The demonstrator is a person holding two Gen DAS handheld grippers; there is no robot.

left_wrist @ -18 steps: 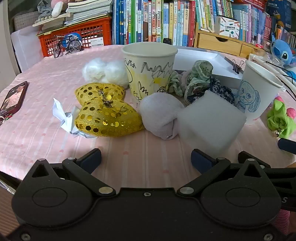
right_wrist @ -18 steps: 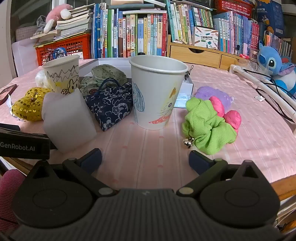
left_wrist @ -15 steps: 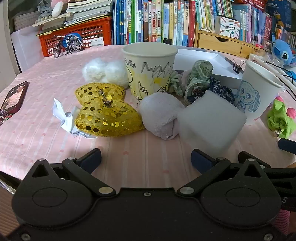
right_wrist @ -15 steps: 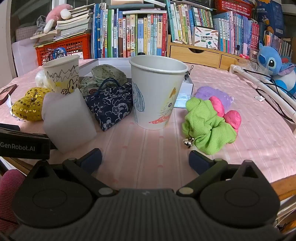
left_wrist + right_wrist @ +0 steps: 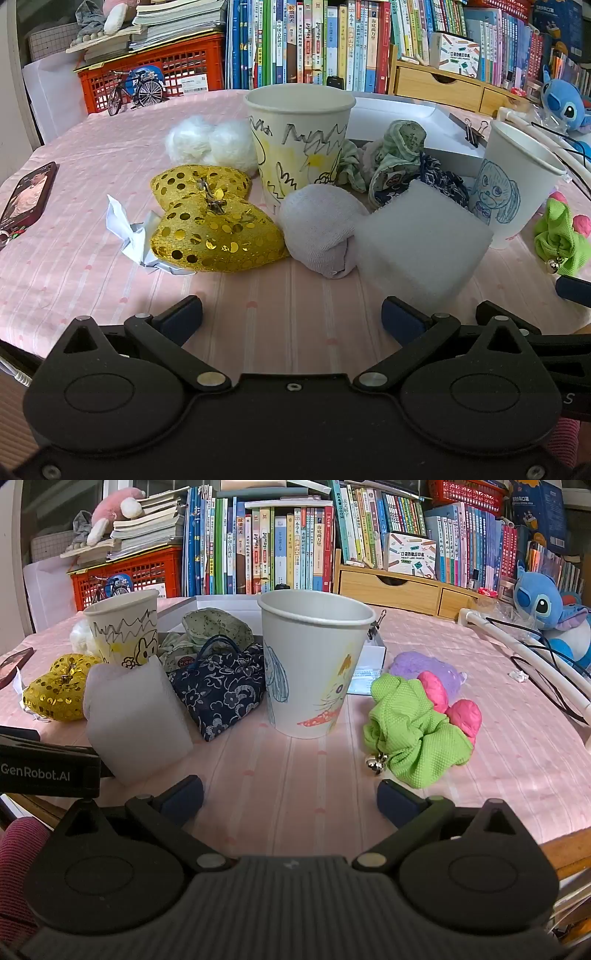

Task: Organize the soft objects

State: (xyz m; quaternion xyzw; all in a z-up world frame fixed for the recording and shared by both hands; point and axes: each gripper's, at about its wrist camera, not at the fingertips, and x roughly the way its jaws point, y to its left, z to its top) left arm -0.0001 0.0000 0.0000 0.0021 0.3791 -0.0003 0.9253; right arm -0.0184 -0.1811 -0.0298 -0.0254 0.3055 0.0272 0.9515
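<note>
Unchanged since a moment ago: left gripper and right gripper, fingers apart and empty, short of sponge and scrunchie; sorting apparently unstarted.

White foam block beside rolled sock.

Ahead of the left tool a gold sequinned bow; a white foam block; a pale rolled cloth, perhaps lilac; ahead of the right tool a navy floral pouch; a lime-green scrunchie; pink striped tablecloth
</note>
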